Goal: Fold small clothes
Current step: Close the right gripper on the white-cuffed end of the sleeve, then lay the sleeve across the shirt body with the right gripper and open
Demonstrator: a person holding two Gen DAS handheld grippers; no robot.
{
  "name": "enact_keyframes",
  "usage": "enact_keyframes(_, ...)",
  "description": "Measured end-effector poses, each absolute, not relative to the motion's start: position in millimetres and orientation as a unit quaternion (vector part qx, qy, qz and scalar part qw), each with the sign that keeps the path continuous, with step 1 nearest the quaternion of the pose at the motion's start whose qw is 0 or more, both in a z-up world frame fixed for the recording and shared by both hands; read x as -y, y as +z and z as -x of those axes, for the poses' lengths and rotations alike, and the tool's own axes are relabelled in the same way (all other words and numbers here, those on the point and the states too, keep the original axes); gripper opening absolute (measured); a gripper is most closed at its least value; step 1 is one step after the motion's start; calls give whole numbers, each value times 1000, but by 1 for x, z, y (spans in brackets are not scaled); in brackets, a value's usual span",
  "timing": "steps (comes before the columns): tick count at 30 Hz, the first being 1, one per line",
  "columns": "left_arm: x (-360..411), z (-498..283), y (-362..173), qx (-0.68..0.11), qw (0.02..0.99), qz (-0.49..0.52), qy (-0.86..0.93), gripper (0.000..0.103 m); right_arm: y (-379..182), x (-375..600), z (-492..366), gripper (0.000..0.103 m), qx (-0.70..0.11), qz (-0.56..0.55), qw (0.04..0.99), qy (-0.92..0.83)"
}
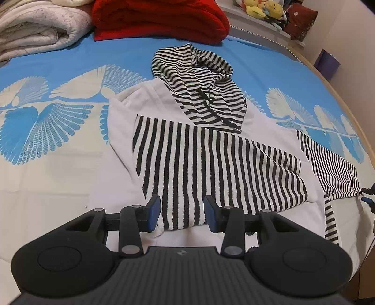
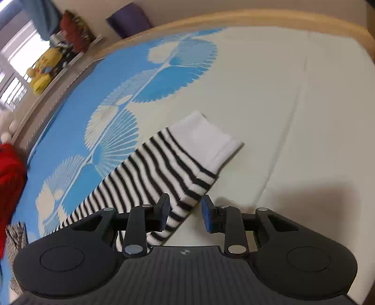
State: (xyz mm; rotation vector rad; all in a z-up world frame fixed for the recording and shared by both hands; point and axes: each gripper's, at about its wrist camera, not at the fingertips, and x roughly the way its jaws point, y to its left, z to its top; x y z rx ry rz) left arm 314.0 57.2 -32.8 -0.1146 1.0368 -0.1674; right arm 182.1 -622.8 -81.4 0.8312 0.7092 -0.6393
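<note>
While your left tool (image 1: pixel 182 214) is hanging over the near hem of the hoodie (image 1: pixel 211 150), its blue pads are standing apart with the folded striped sleeve (image 1: pixel 211 164) lying under the gap. They aren't pinching anything, so that one's open. The hoodie is lying flat in the middle of the bed (image 1: pixel 58 58), with the striped hood (image 1: pixel 199 77) pointing toward the far edge and the white body spreading out underneath. One sleeve is already lying folded across the chest, and the other striped sleeve (image 1: pixel 332 173) is still stretching out toward the bed's right edge.

That's where your right tool (image 2: pixel 185 212) is sitting. It's hovering right over that stretched sleeve (image 2: pixel 152 176), whose white cuff (image 2: pixel 206 138) is pointing toward the wooden edge of the bed (image 2: pixel 257 17). The jaws are standing apart here too. One finger is overlapping the stripes and the other is sitting off the fabric over the plain sheet, so nothing is being squeezed.

Along the far edge of the bed a red blanket (image 1: pixel 159 18) and a pale folded blanket (image 1: pixel 39 25) are sitting side by side. Some yellow plush toys (image 1: pixel 264 9) are lined up on the ledge past the far right corner.
</note>
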Motion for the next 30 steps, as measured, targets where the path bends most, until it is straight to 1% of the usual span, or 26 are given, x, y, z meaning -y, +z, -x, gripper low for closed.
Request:
enact_keyframes(7, -64, -315, -33, -495, 864, 59, -73, 45, -104, 634, -192, 30, -311, -427, 787, -319)
enact_keyframes(8, -66, -315, -33, -494, 864, 60, -72, 45, -106, 635, -194, 28, -307, -428, 788, -318)
enact_keyframes(10, -71, -314, -31, -494, 864, 63, -73, 45, -106, 632, -198, 7, -307, -415, 794, -321)
enact_keyframes(13, -79, -312, -27, -490, 866, 69, -68, 45, -101, 623, -205, 4, -295, -381, 805, -346)
enact_keyframes(15, -87, -312, -23, -486, 868, 76, -64, 45, -84, 607, -216, 3, -285, -326, 825, -362)
enact_keyframes(18, -102, -311, -17, -479, 872, 88, -55, 45, -42, 550, -245, 3, -260, -187, 879, -354)
enact_keyframes(20, -112, -312, -14, -477, 872, 97, -46, 45, -8, 481, -265, 3, -220, -84, 922, -307)
enact_keyframes(23, -128, -317, -12, -475, 871, 119, -32, 45, 33, 364, -274, 3, -155, -30, 975, -156)
enact_keyframes(25, -137, -321, -9, -472, 871, 137, -25, 45, 48, 289, -269, 4, -133, -24, 990, -33)
enact_keyframes(26, -142, -323, -7, -470, 871, 145, -22, 45, 50, 254, -267, 5, -142, -41, 988, 38)
enact_keyframes(28, -150, -327, -6, -468, 870, 156, -15, 45, 40, 202, -274, 11, -229, -84, 954, 172)
enact_keyframes(29, -154, -329, -6, -467, 869, 163, -11, 45, 30, 179, -277, 11, -284, -95, 929, 218)
enact_keyframes(30, -157, -330, -6, -467, 868, 168, -8, 45, 23, 164, -278, 11, -321, -95, 914, 231)
